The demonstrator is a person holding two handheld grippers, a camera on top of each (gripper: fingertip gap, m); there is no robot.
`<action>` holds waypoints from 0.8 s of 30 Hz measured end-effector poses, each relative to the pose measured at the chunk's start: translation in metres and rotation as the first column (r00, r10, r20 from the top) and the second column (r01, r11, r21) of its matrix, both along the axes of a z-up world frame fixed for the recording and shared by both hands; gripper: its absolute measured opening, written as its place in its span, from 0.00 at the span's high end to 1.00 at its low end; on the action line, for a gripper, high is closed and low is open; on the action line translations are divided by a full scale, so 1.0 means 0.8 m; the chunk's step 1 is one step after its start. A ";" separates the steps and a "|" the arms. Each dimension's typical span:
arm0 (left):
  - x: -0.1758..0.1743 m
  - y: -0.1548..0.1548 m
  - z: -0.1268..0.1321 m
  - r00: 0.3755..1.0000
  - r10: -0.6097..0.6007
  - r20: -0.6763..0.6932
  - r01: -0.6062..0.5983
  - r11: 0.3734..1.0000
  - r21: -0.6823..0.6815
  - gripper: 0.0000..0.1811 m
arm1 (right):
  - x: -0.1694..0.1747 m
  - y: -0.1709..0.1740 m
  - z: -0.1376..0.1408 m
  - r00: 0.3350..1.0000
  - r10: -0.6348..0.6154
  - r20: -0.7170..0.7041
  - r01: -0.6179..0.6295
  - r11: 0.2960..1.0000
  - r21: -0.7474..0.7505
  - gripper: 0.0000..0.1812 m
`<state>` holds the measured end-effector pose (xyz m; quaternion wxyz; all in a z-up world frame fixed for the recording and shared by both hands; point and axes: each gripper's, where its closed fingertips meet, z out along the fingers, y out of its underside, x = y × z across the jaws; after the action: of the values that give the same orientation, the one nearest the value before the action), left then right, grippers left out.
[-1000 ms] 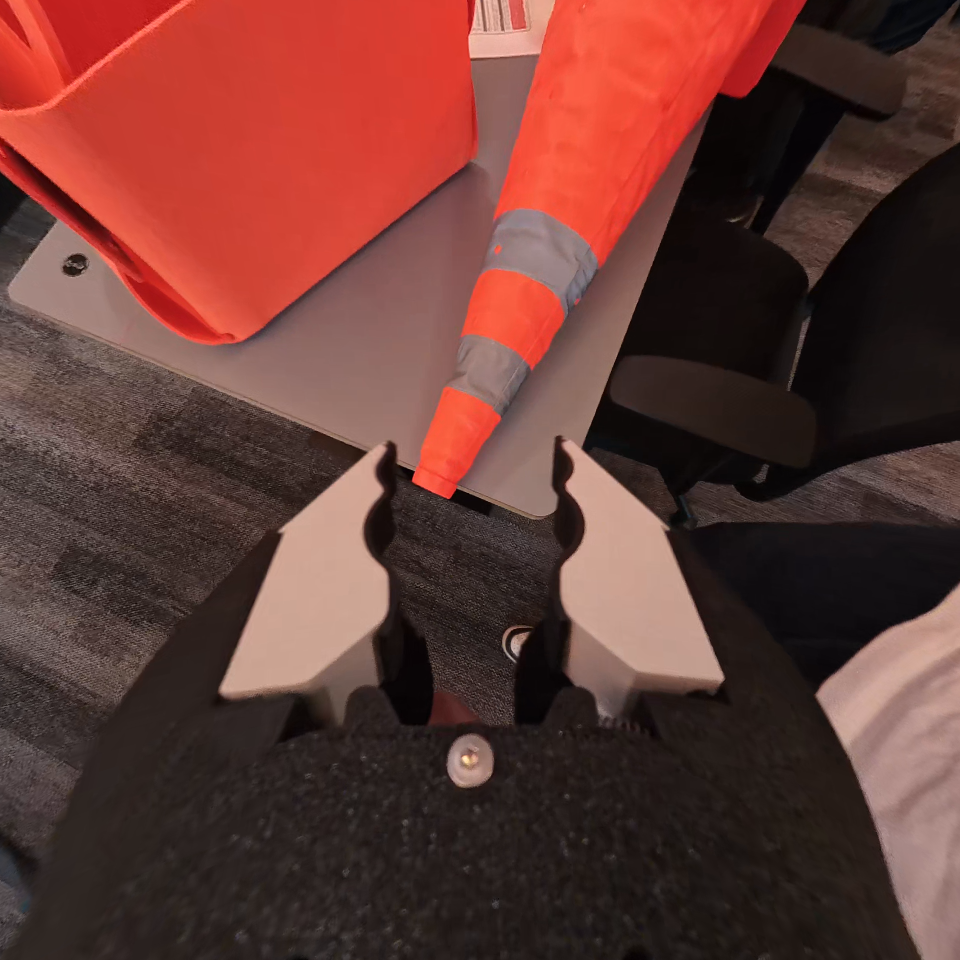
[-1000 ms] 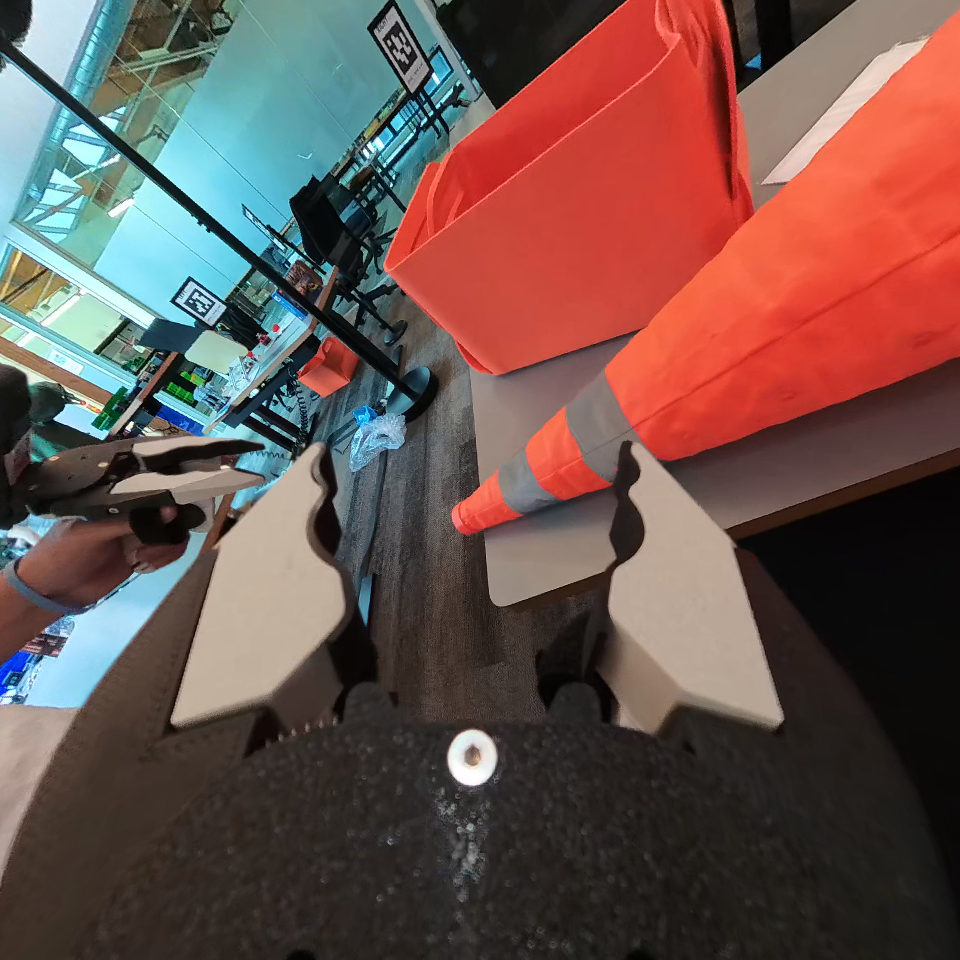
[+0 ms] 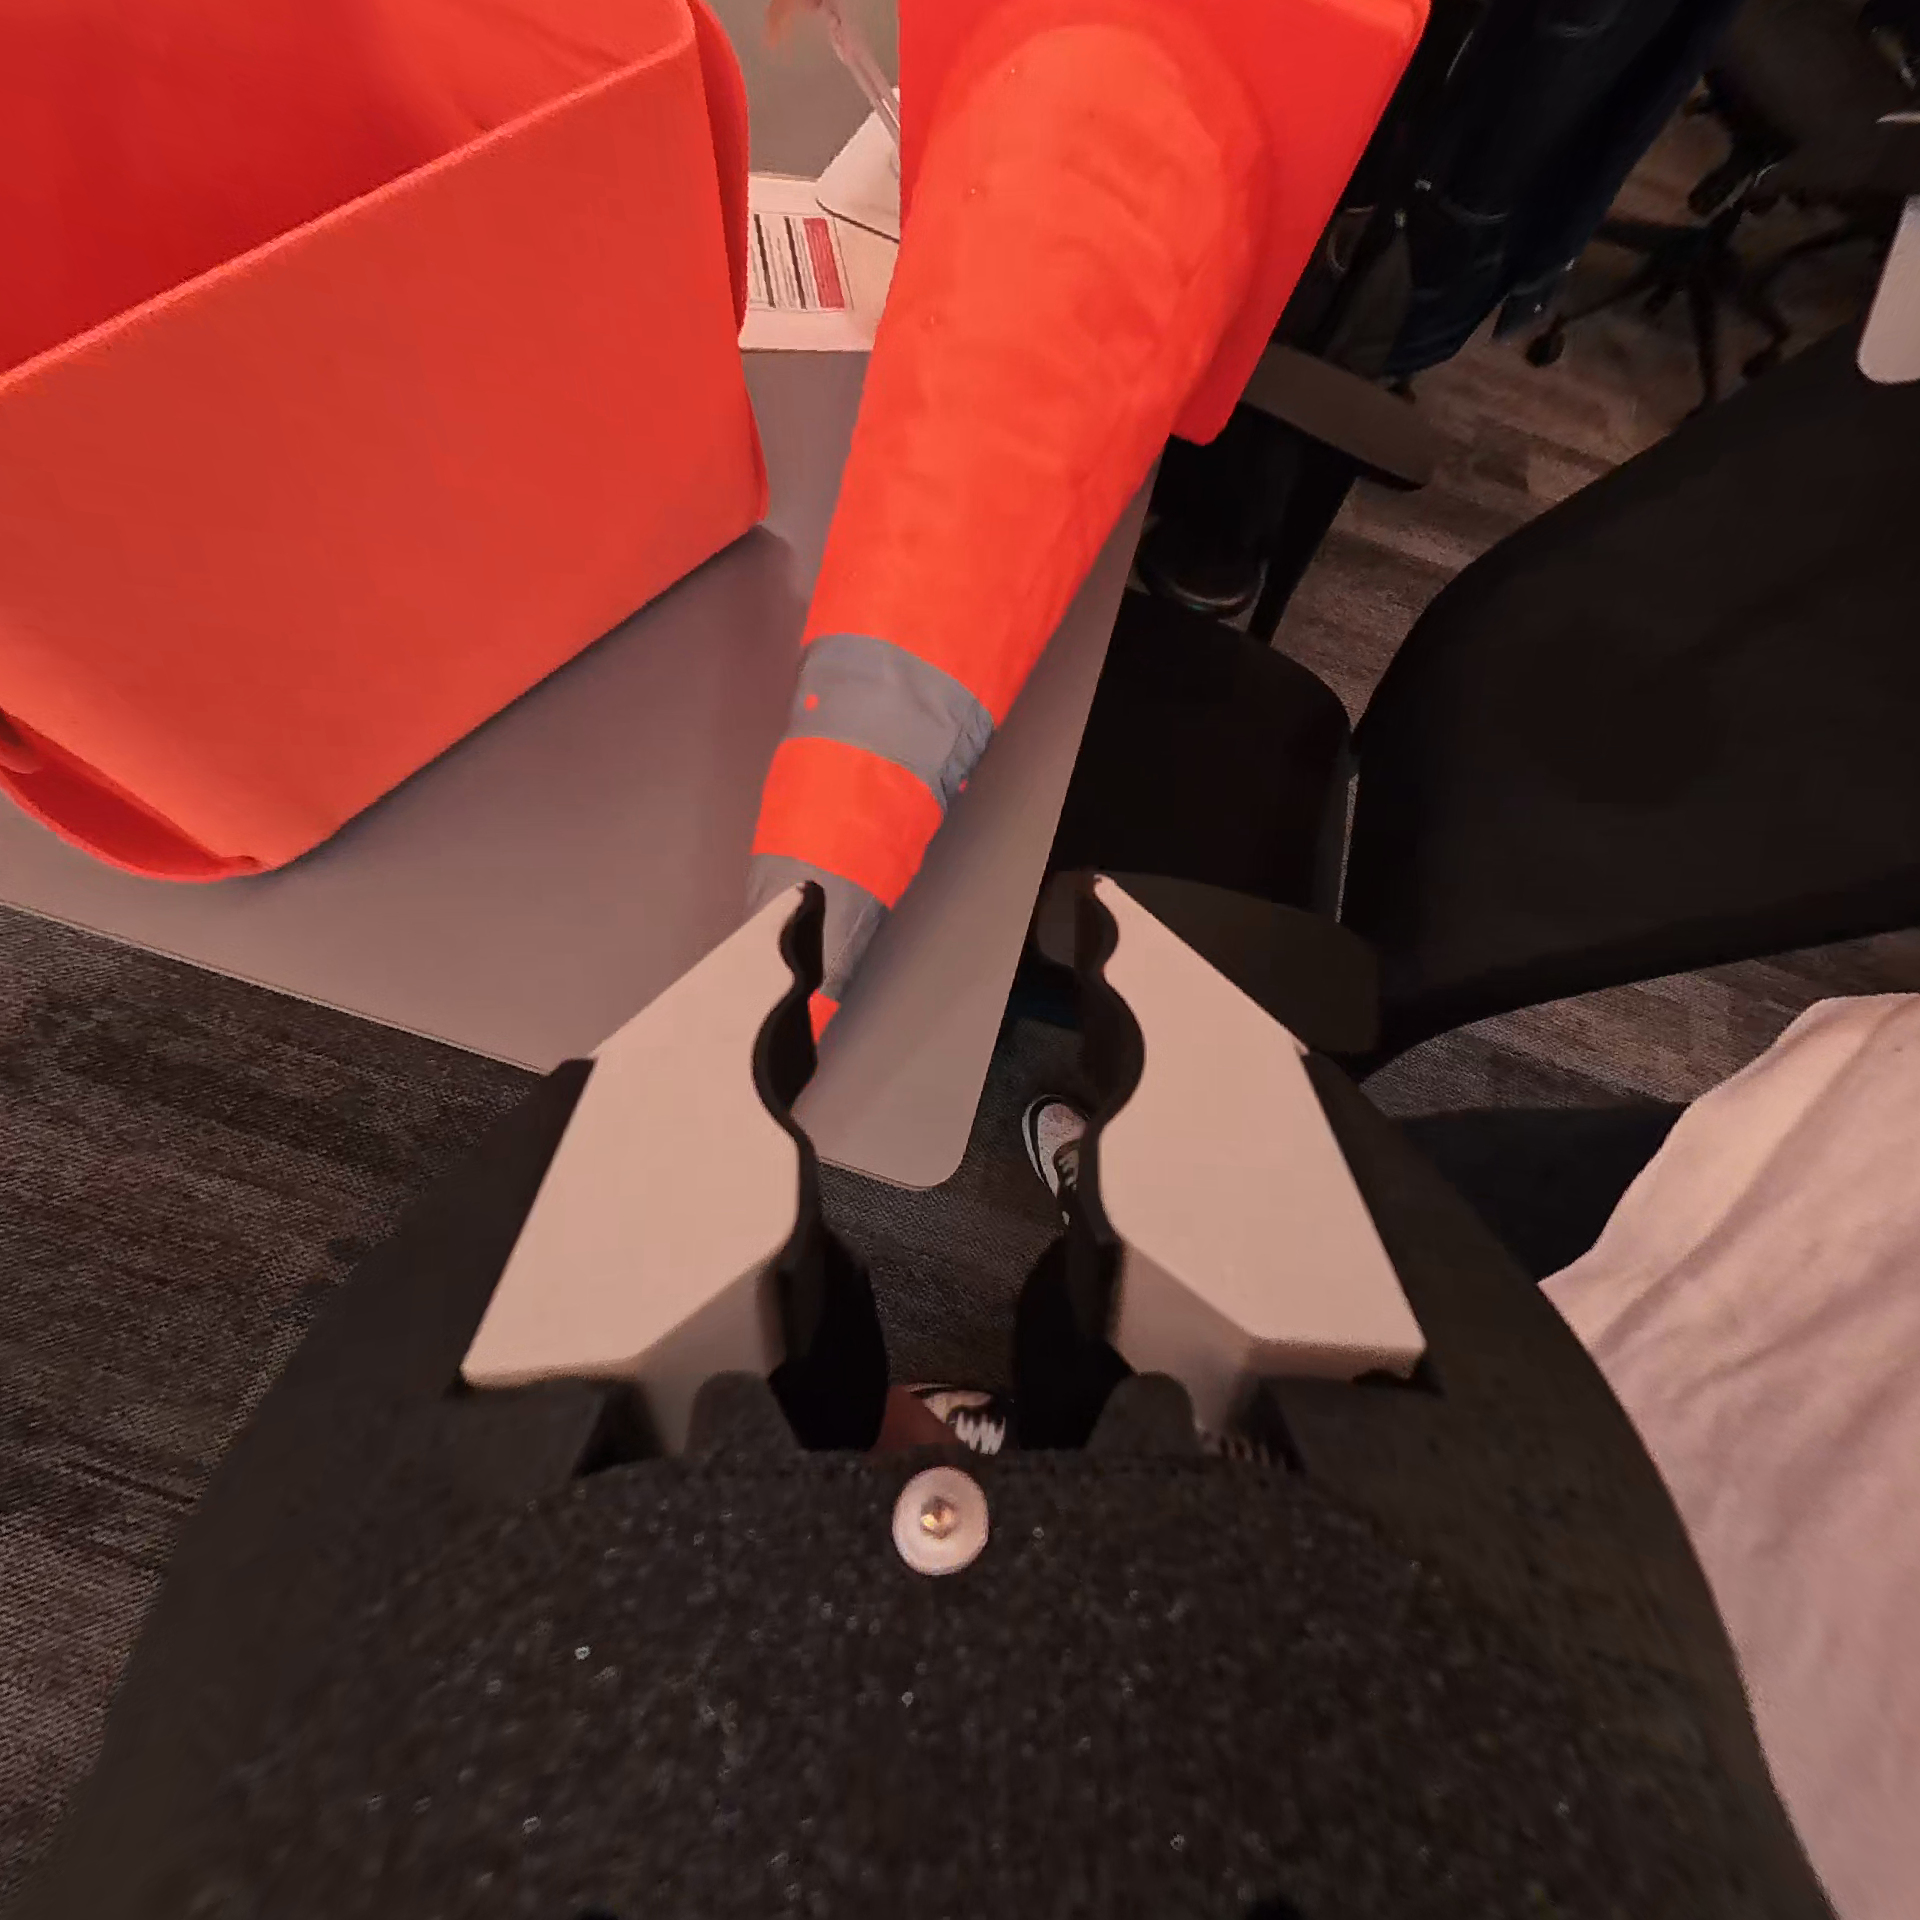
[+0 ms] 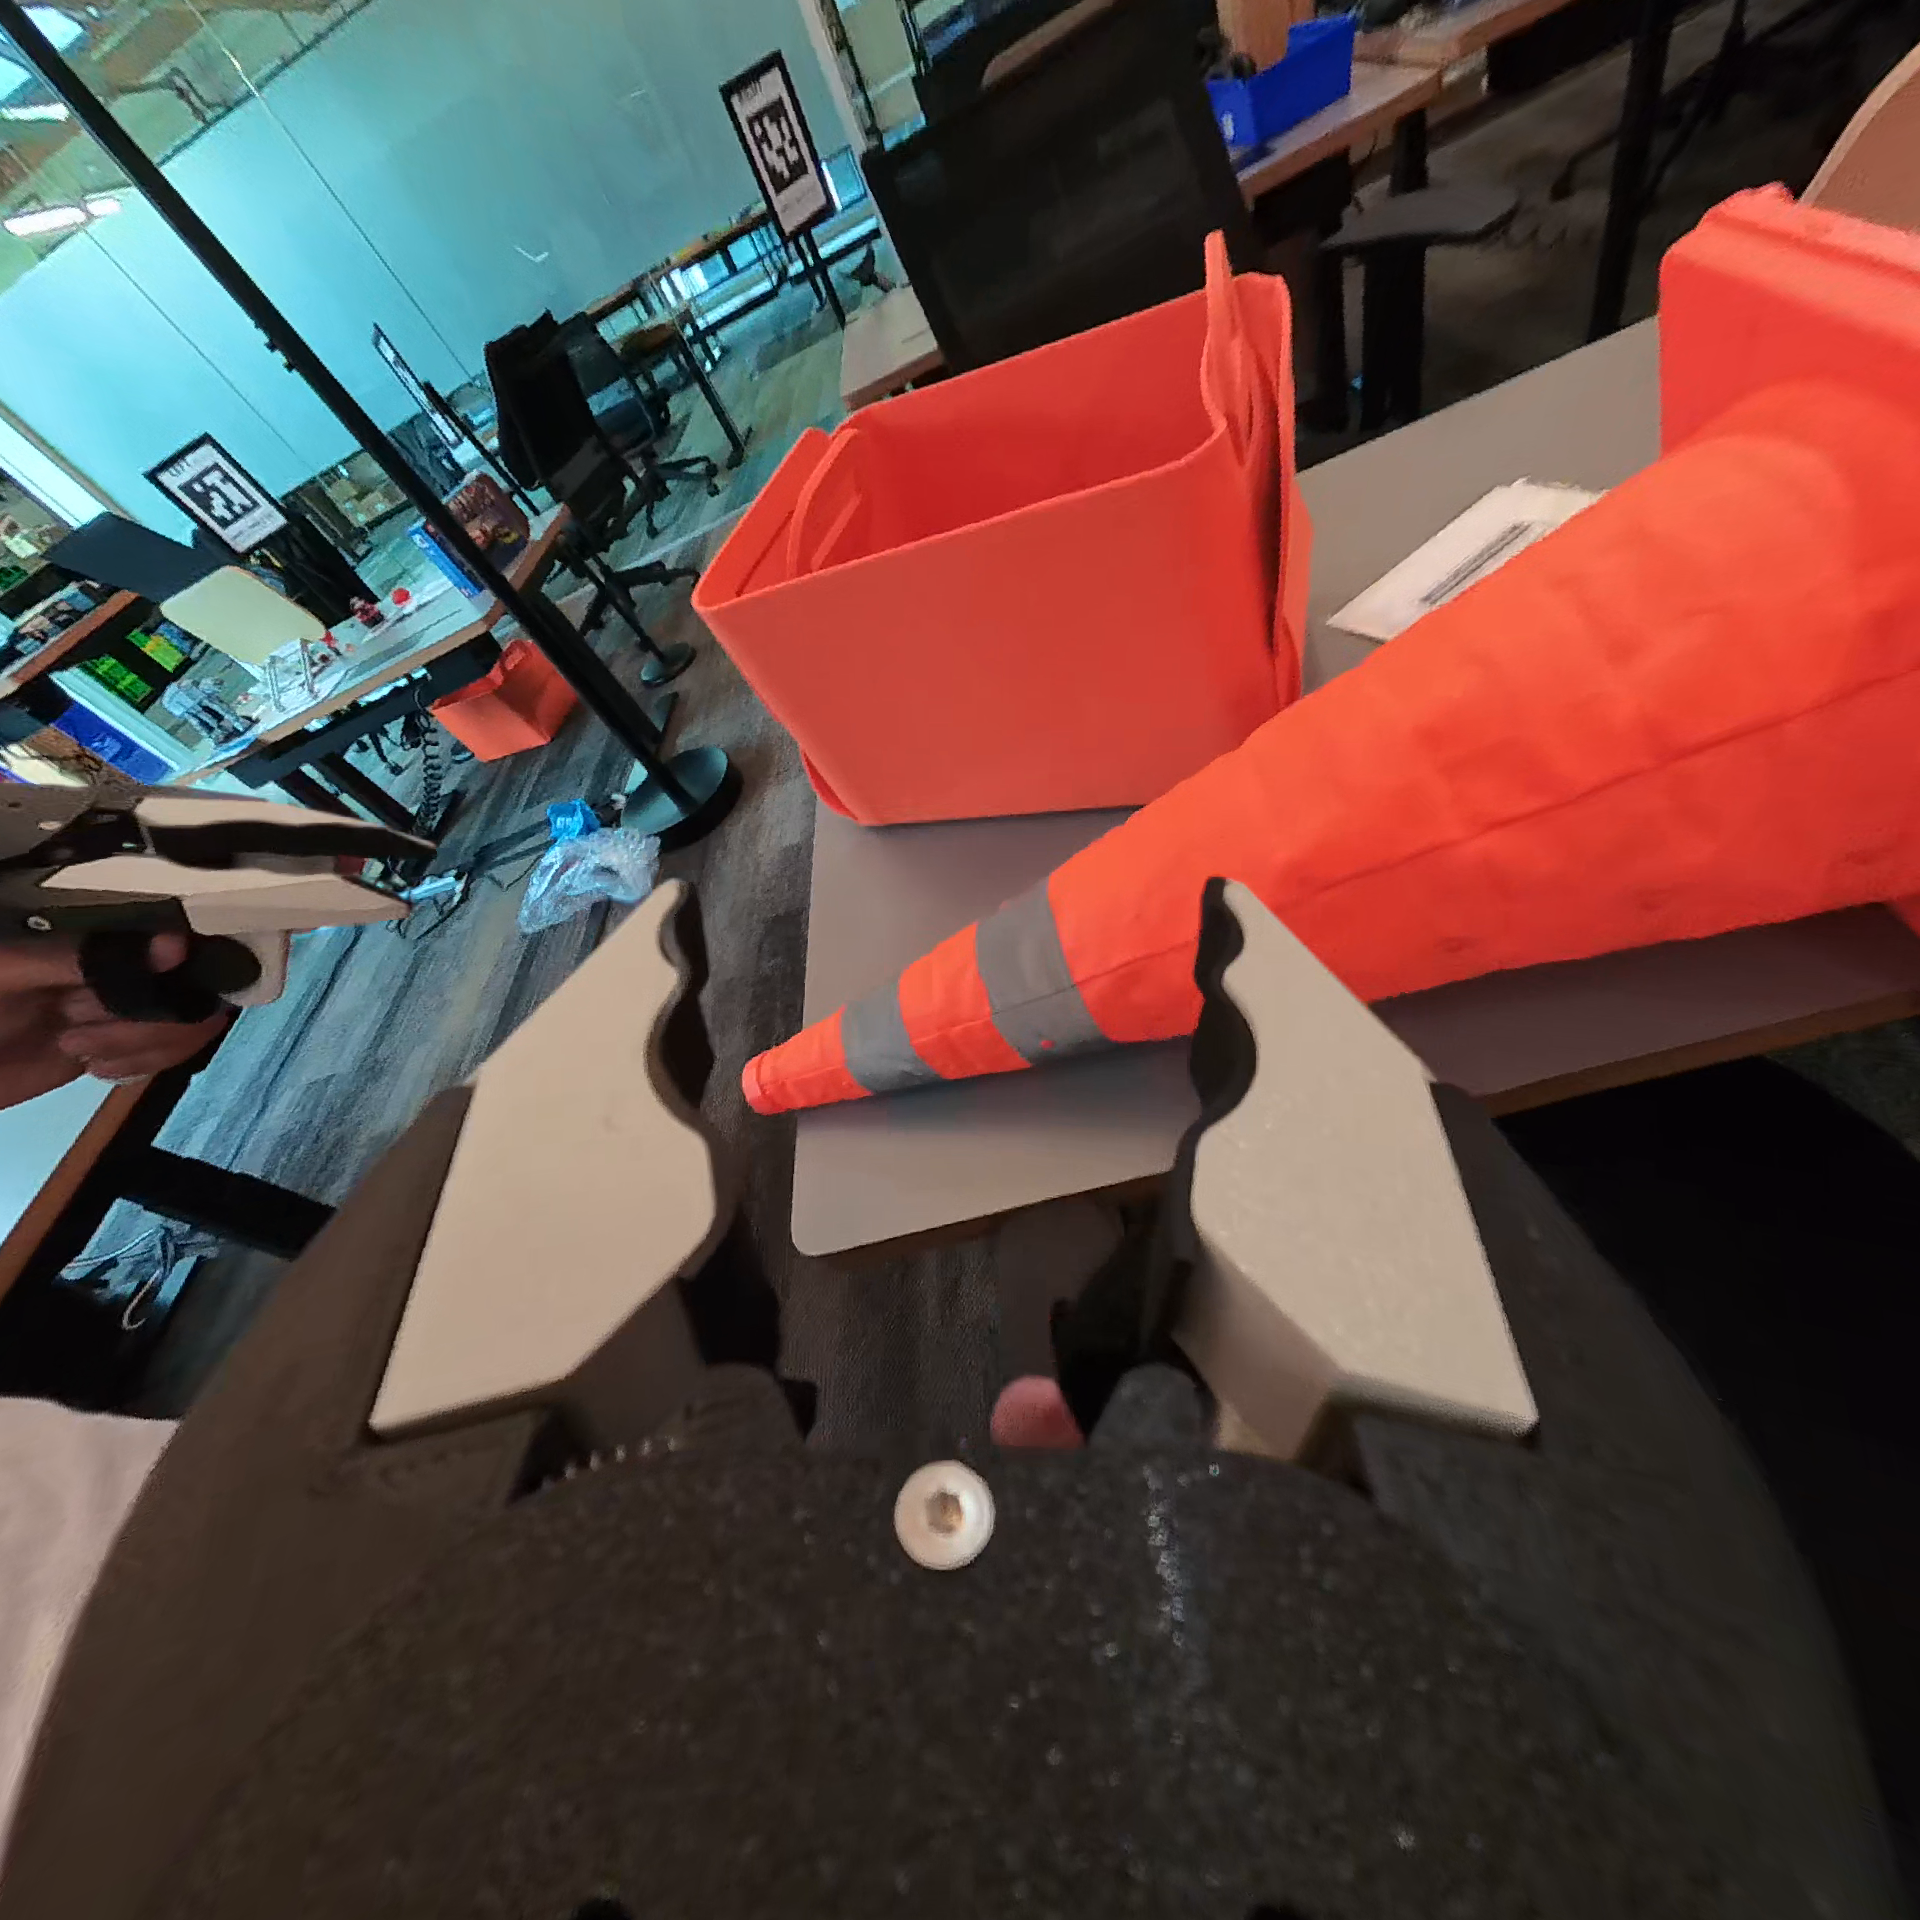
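Item: orange fabric cone [image 4: 1507, 790] with two grey reflective bands, lying on its side on the grey surface [image 4: 997, 1164], tip toward the near corner and just overhanging the left edge, wide base up at the far right. Item: orange fabric bin [image 4: 997, 623], open-topped, upright on the same surface, just beside the cone's mid-body; contact between them cannot be told. Item: white printed sheet [image 3: 805, 265] flat behind bin and cone. Left tongs [image 3: 940, 914]: released, jaws apart, grasping nothing, poised above the near corner with the left fingertip [image 3: 795, 935] overlapping the cone's banded tip in view; contact cannot be told. Right tongs [image 4: 940, 935]: released wider, empty, held off the near edge and facing the cone's tip from the side, apart from it. The left tongs also show at the left of the right wrist view, well apart over the floor. Handling judgement: the narrow banded end looks the easiest purchase for a pinch, since soft cloth there should gather between the jaws, while the wide body would likely slip or sag. Edges and room: rounded corner and two surface edges lie directly below the tip; black office chairs [image 3: 1621, 727] crowd the right side; carpeted floor [image 3: 208, 1195] lies left, bin walls bound the far left.
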<state>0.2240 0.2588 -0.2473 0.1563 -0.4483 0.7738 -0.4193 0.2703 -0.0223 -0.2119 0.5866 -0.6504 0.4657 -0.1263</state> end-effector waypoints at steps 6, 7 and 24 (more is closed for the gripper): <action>0.005 0.001 0.002 0.999 -0.016 0.043 0.016 1.000 -0.004 0.72 | 0.003 -0.002 -0.006 0.999 -0.035 -0.026 0.034 0.999 -0.042 0.41; 0.006 0.000 0.004 0.998 -0.025 0.051 0.025 1.000 -0.011 0.72 | 0.002 0.000 -0.007 0.999 -0.030 -0.037 0.029 0.999 -0.029 0.41; 0.013 0.012 -0.018 0.982 -0.188 -0.028 0.190 0.976 0.108 0.59 | -0.014 0.018 0.000 0.987 -0.116 -0.114 0.147 0.937 0.317 0.31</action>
<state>0.2345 0.2684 -0.2616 0.1331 -0.3670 0.8362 -0.3851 0.2592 -0.0082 -0.2122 0.6535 -0.5177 0.5494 -0.0564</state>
